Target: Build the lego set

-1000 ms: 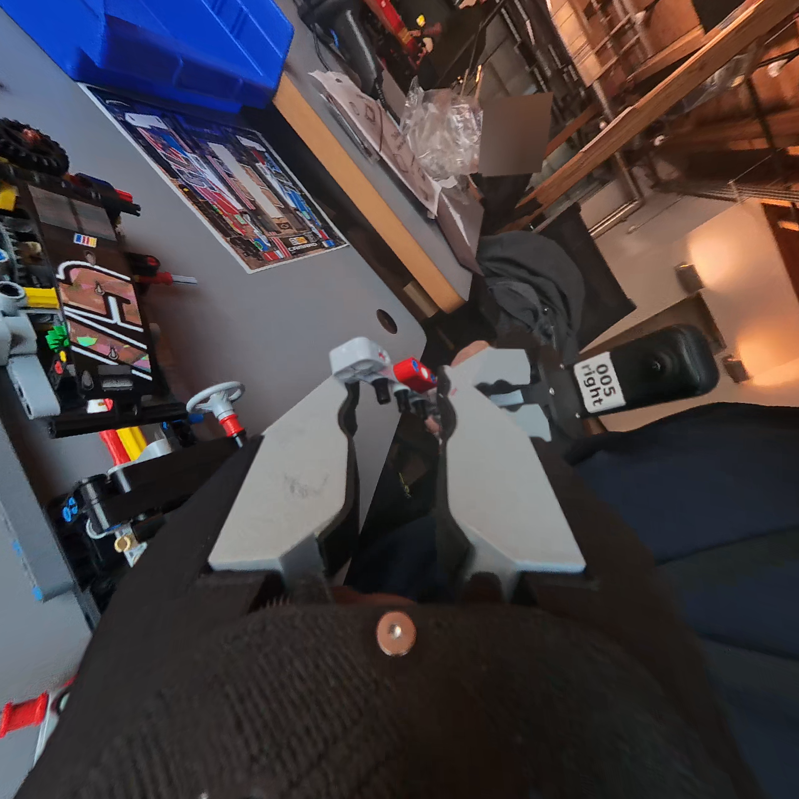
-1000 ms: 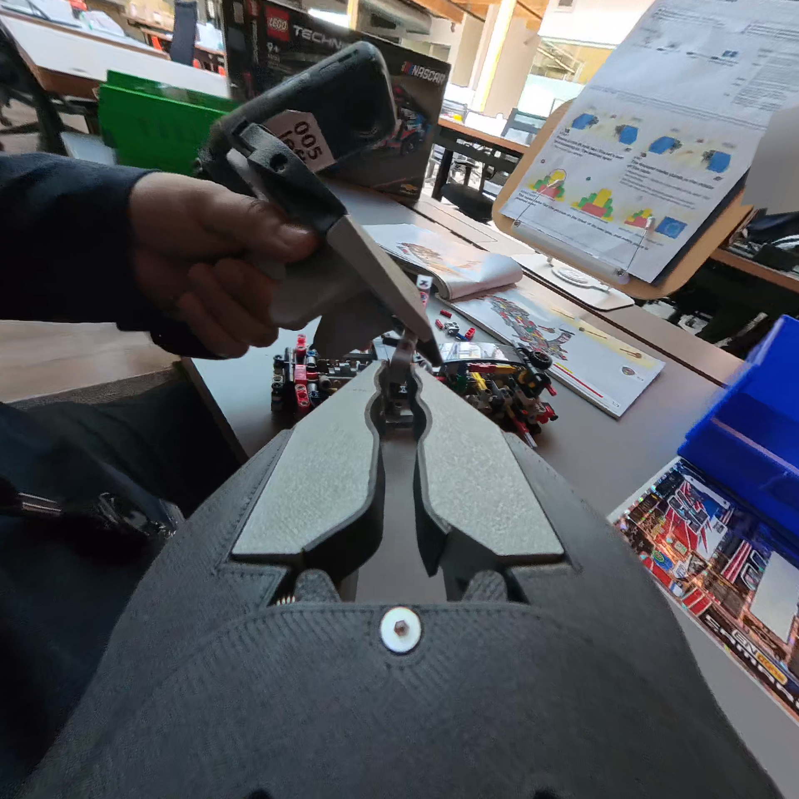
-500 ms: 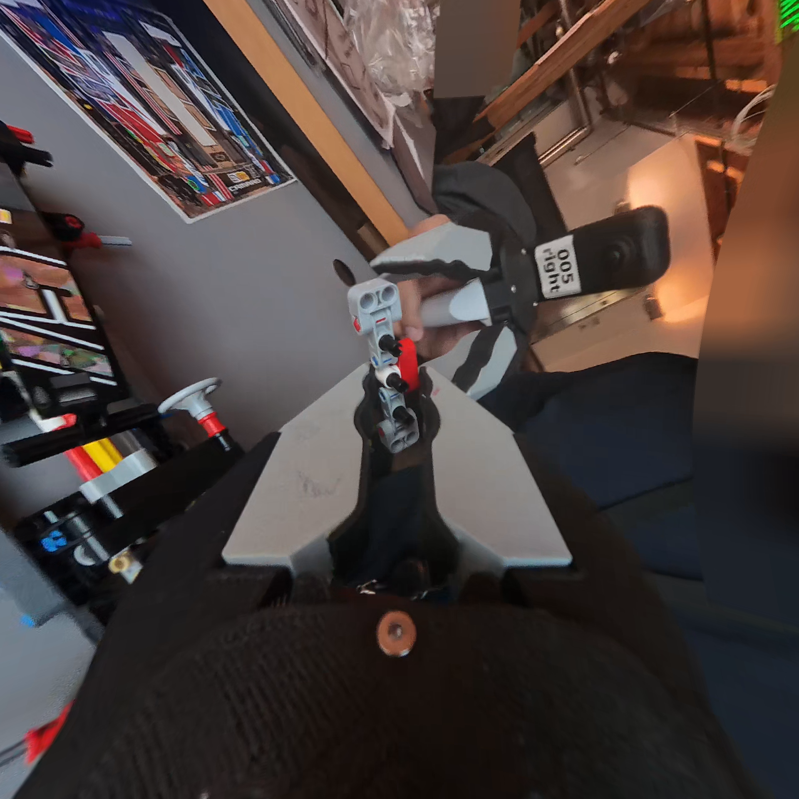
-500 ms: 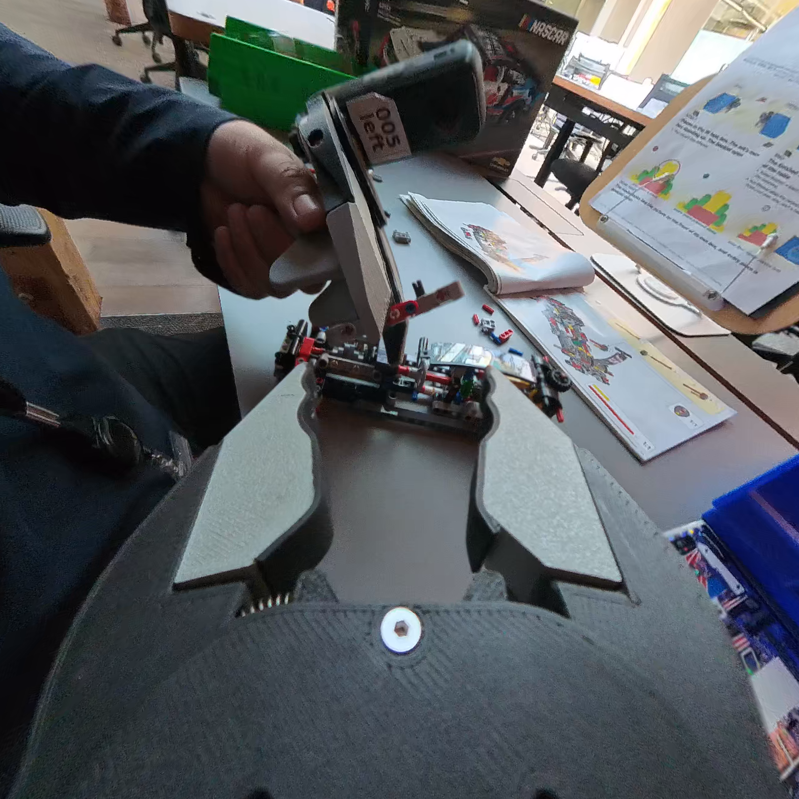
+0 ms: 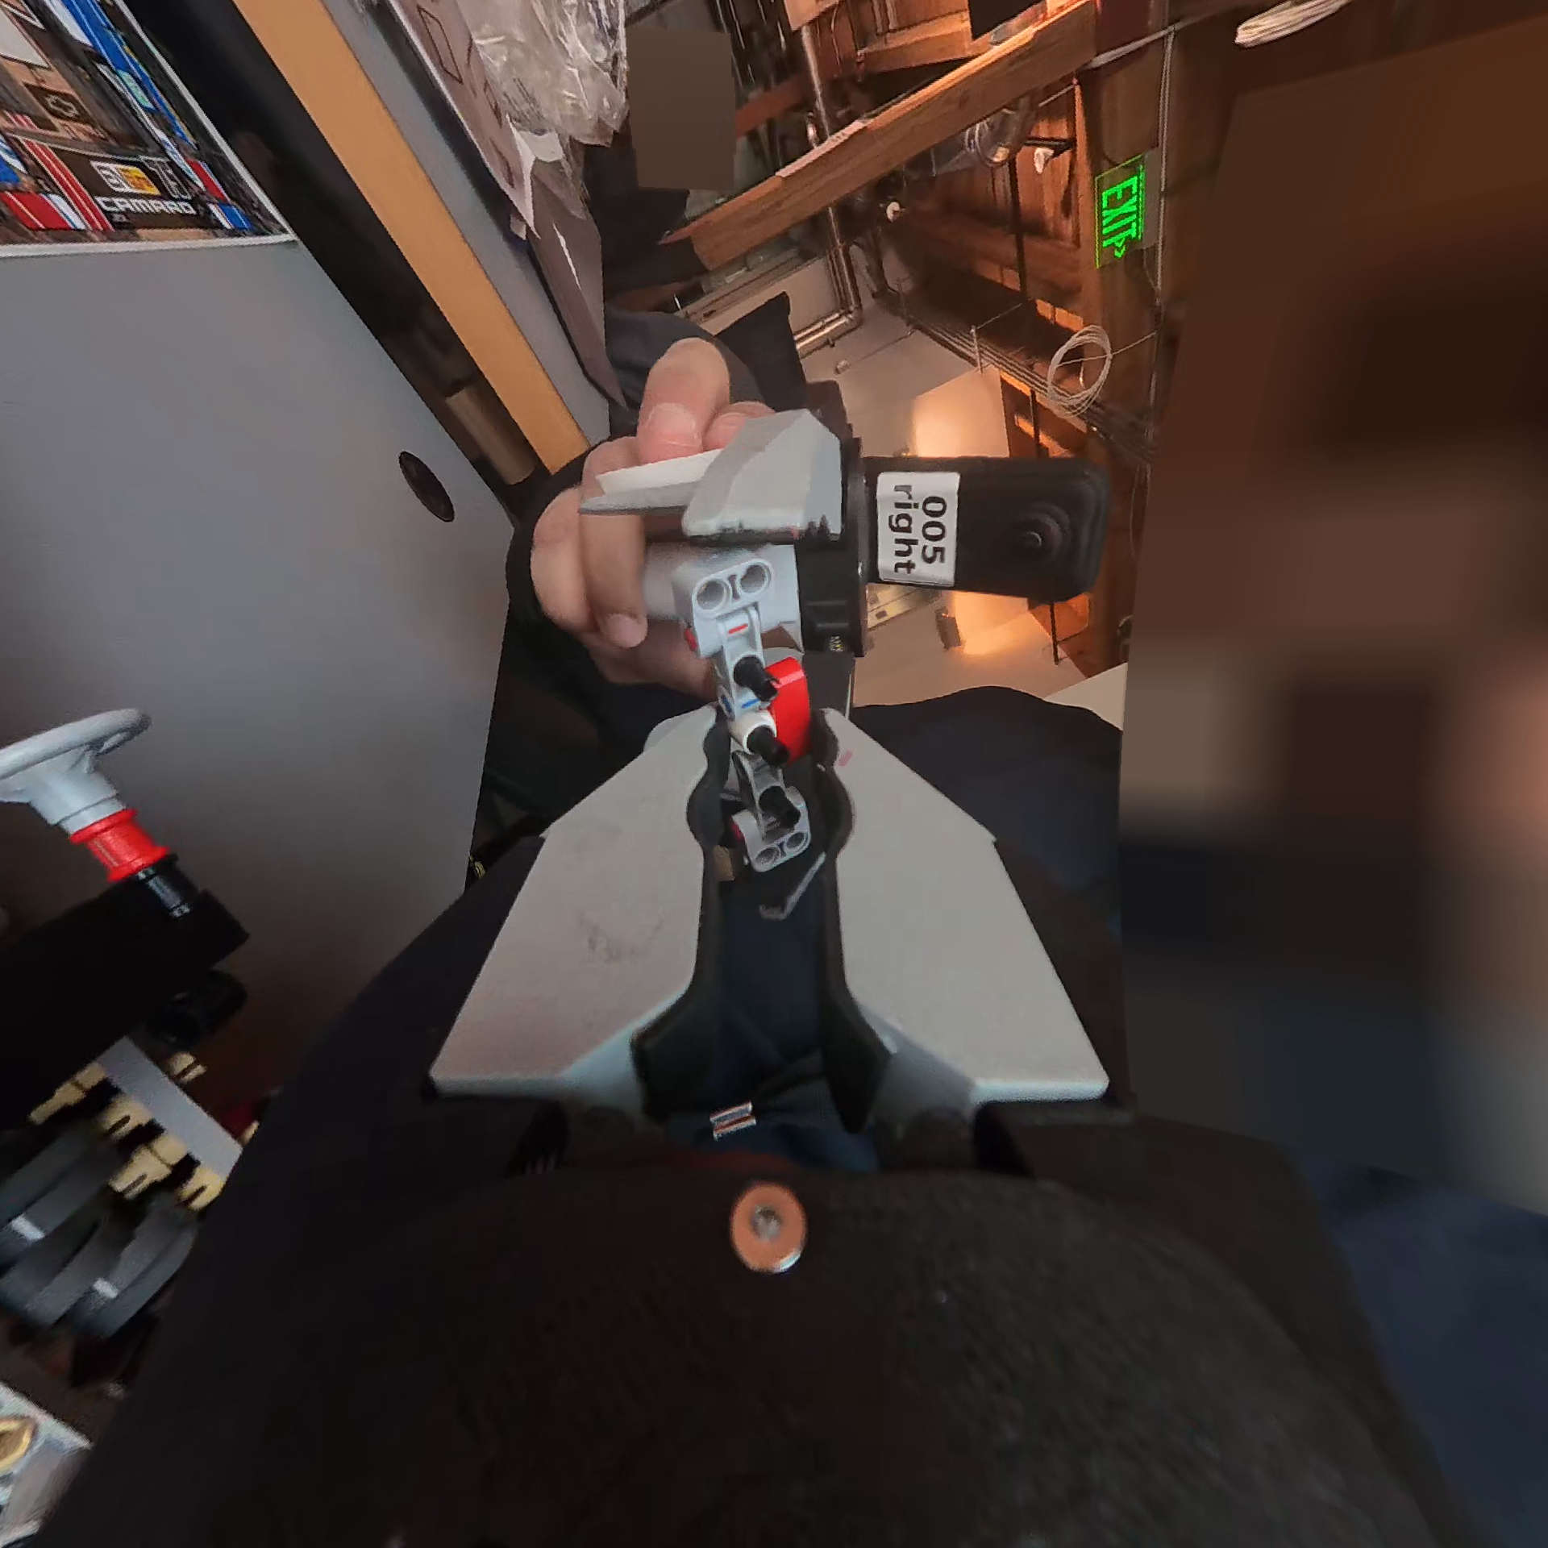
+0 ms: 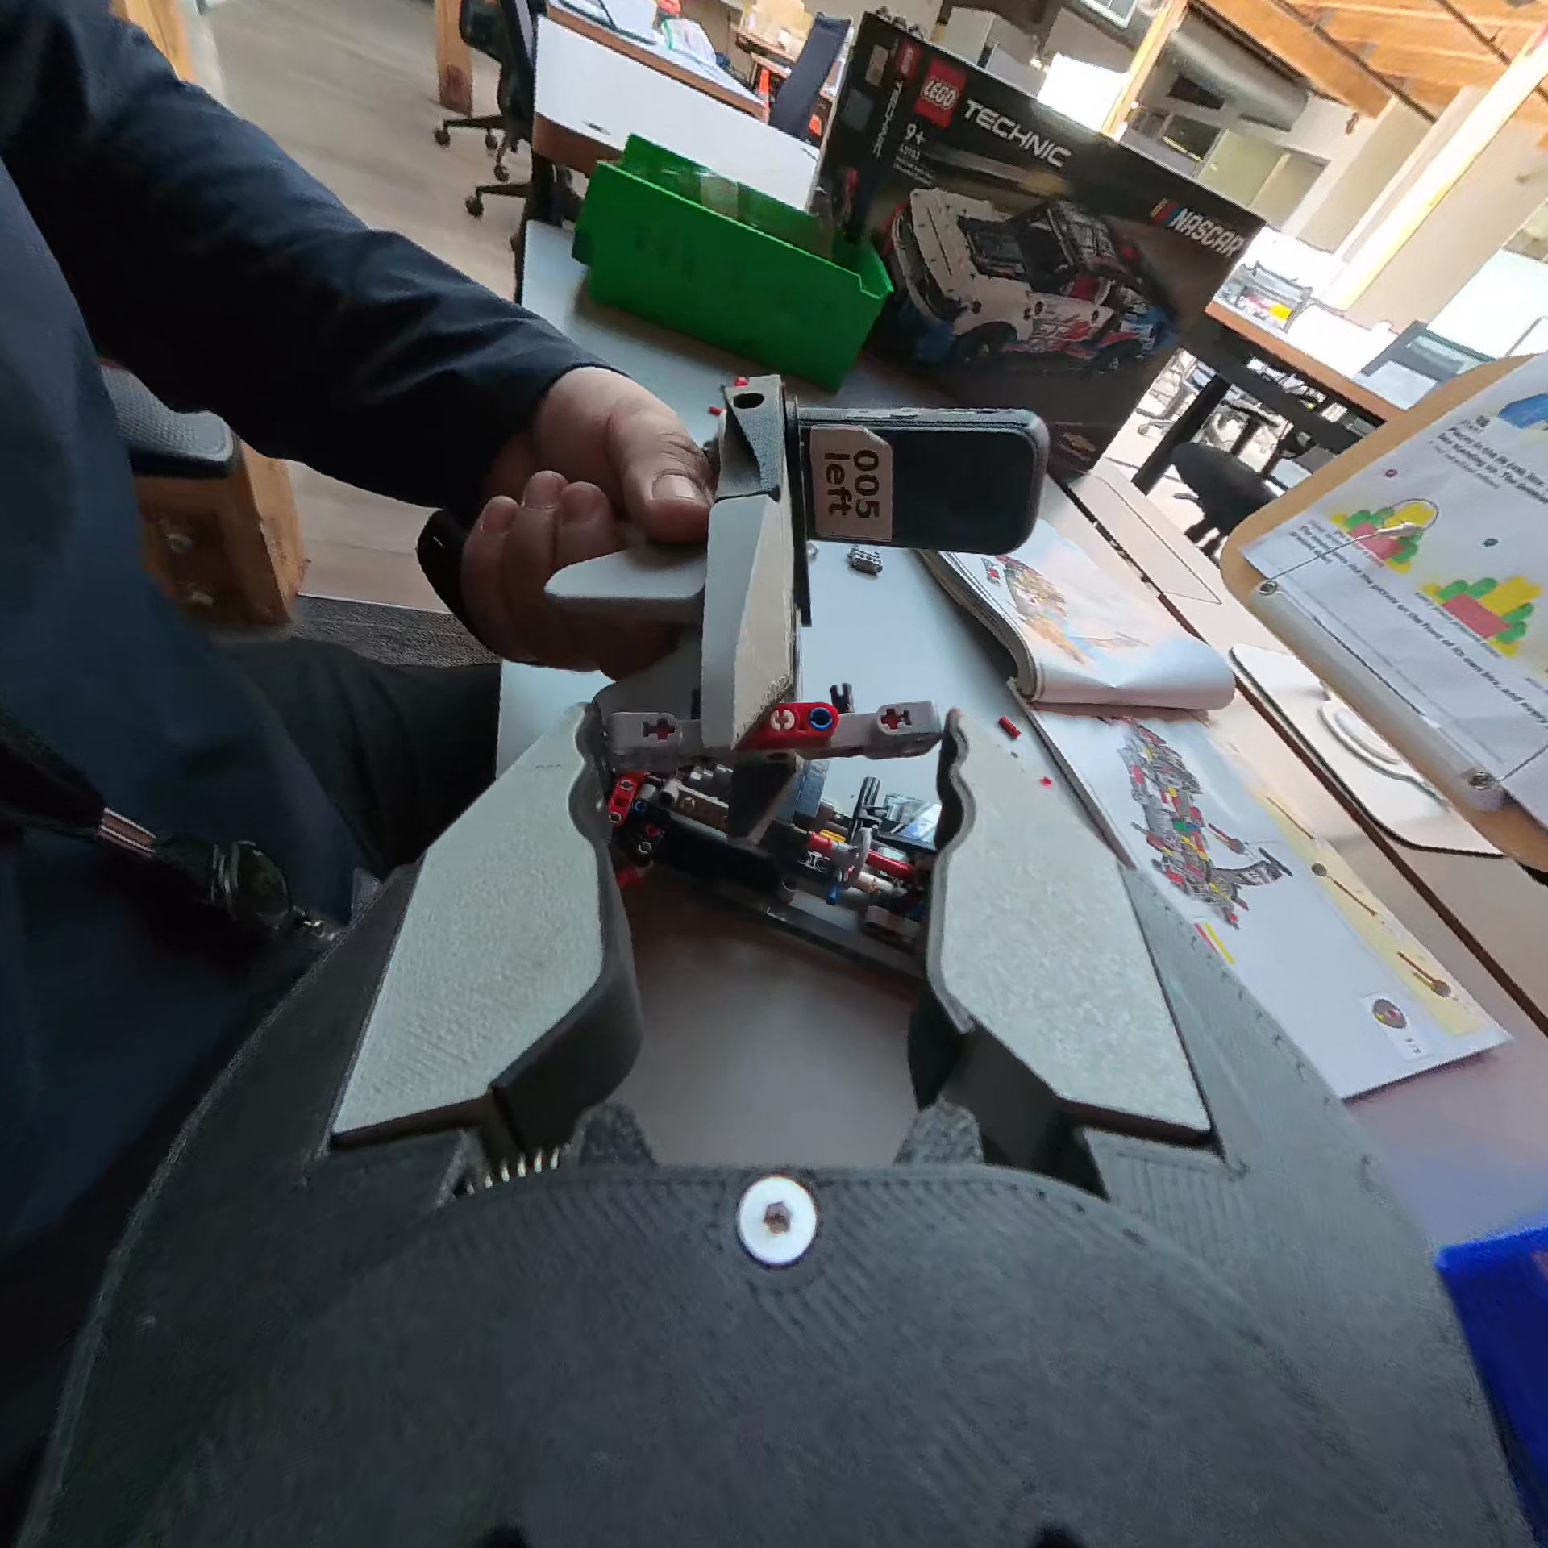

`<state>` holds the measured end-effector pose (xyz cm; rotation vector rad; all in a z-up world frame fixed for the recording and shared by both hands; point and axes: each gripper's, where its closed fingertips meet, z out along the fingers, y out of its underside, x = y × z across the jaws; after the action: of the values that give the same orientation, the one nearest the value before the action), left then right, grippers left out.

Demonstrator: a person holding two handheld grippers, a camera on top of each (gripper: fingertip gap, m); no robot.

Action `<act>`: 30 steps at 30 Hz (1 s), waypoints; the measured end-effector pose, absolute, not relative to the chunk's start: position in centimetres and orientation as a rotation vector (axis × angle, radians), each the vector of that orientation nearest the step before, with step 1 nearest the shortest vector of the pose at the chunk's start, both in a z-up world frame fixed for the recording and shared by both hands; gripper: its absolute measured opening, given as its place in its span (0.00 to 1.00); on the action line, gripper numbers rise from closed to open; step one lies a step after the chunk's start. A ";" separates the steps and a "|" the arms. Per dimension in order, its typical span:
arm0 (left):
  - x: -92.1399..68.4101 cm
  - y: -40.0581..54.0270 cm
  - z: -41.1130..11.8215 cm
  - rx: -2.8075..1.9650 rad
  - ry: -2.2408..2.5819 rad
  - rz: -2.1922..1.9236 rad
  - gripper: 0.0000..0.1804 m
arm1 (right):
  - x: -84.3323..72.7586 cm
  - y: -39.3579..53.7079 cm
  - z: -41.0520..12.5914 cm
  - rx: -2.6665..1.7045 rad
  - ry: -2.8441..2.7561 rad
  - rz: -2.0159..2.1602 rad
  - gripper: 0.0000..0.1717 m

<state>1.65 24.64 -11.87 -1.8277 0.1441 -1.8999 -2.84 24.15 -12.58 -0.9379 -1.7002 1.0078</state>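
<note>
One grey beam sub-assembly (image 5: 748, 670), with a red connector and black pins along it, is pinched crosswise in my left gripper (image 5: 766, 754); both pads press its middle and its ends stick out either side. My right gripper (image 6: 771, 737) is spread wide, its fingertips (image 6: 586, 754) flanking the two ends of that beam with no firm contact I can see. To take it over well, I judge I should line the right pads squarely on the beam's ends and close fully before the left lets go, keeping clear of the pins. Below sits one partly built car chassis (image 6: 754, 838) on the grey table (image 6: 905, 620). Beyond it: two booklets (image 6: 1089, 637), one green bin (image 6: 729, 268), one set box (image 6: 1030, 226), one steering wheel (image 5: 79, 745).
</note>
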 end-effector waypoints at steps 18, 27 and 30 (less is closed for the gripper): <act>1.4 24.8 -13.3 -1.872 0.172 -1.838 0.09 | -0.9 23.5 -13.3 -1.136 -1.734 1.471 0.30; 2.4 23.4 -14.2 -1.977 0.371 -1.720 0.09 | -1.6 25.1 -12.2 -1.492 -1.654 2.173 0.24; 2.5 23.4 -14.4 -1.996 0.395 -1.683 0.09 | -2.3 24.4 -13.0 -1.546 -1.712 2.199 0.13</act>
<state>2.49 23.38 -14.42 -1.9961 0.3948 -1.6831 -2.29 24.43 -12.95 -1.5457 -1.7115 2.1995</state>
